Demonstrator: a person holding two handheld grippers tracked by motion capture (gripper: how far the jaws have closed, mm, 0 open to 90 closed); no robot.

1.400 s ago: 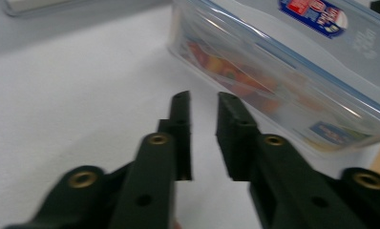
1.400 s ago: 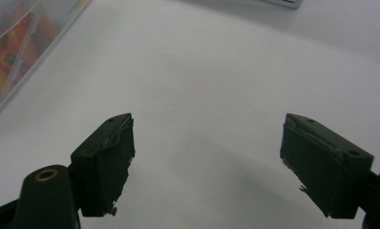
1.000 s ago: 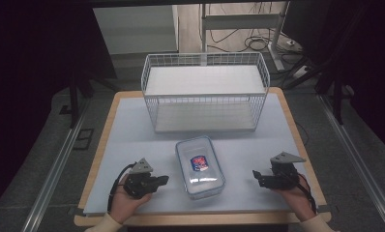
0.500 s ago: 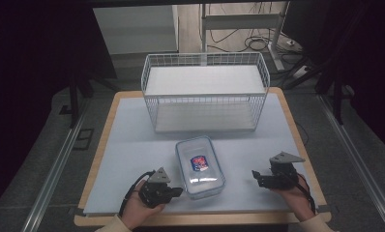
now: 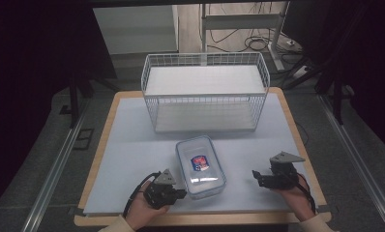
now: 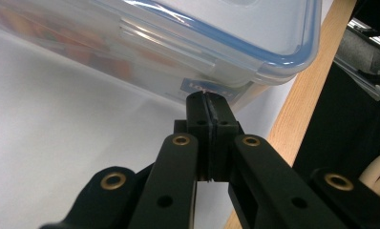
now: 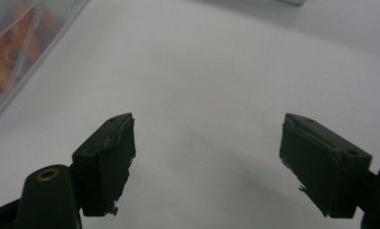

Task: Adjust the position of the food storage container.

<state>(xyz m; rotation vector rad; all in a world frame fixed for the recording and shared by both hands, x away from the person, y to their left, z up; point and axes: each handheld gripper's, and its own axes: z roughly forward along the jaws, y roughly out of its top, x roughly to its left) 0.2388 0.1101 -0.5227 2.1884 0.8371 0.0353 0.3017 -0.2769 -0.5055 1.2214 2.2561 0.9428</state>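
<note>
The high view looks forward and down from above the person's side of the worktop (image 5: 132, 145), taking in the wire basket (image 5: 205, 92) at the far side and both hands at the near edge. The left gripper view sits very close, low over the worktop, facing the clear container (image 6: 178, 43) near the wooden edge. The right gripper view looks down at bare worktop, catching the same container (image 7: 16, 43) at its left edge.
</note>
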